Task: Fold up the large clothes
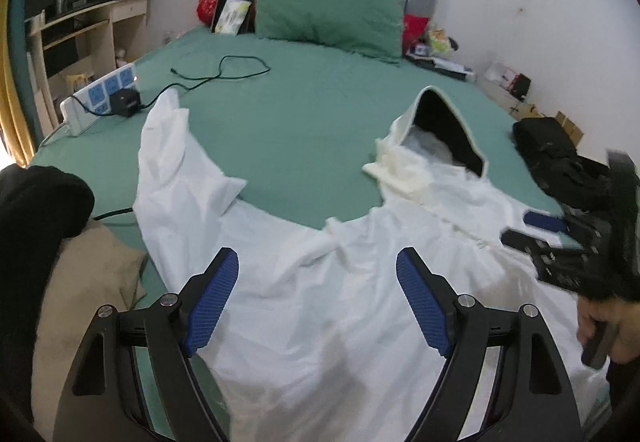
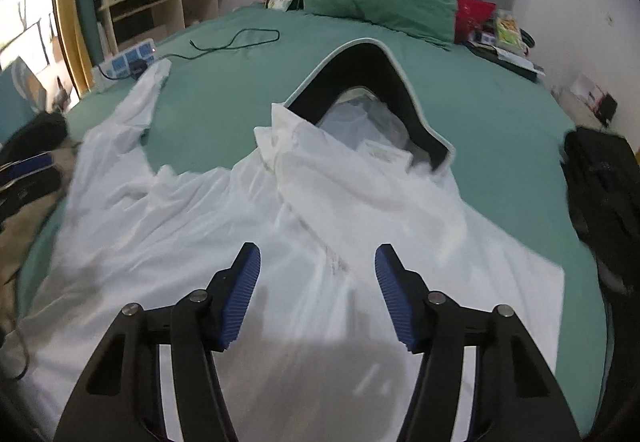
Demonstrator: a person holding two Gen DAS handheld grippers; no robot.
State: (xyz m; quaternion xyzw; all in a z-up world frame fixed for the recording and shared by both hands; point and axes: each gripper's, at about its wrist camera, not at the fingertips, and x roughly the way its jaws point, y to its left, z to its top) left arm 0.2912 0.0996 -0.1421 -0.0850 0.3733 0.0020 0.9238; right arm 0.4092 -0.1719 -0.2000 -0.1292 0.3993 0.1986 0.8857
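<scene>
Our white garment point(image 2: 224, 217) lies spread across the near half of the green bedsheet point(image 1: 304, 121), rumpled, one sleeve point(image 1: 168, 145) trailing toward the power strip point(image 1: 100, 97) and the dark-lined hood point(image 2: 372, 89) standing up on its far side. We judge it light and limp: thin woven cloth that creases readily, slides easily on the sheet and sags wherever we lift it, so we would pinch it at seams or edges, at the shoulders or the hem corners, rather than mid-panel. The hood, edged with pale piping, looks stiffer and holds its arch. Our left gripper point(image 1: 318, 302) hangs over the body of the cloth with its ribbed blue pads spread wide and nothing between them. Our right gripper point(image 2: 318, 294) is also above the fabric, jaws narrower yet clear of it, clamping nothing. Beyond sit a green pillow point(image 1: 328, 9), a black cable point(image 1: 224, 71) and a black bag point(image 2: 600, 193).
</scene>
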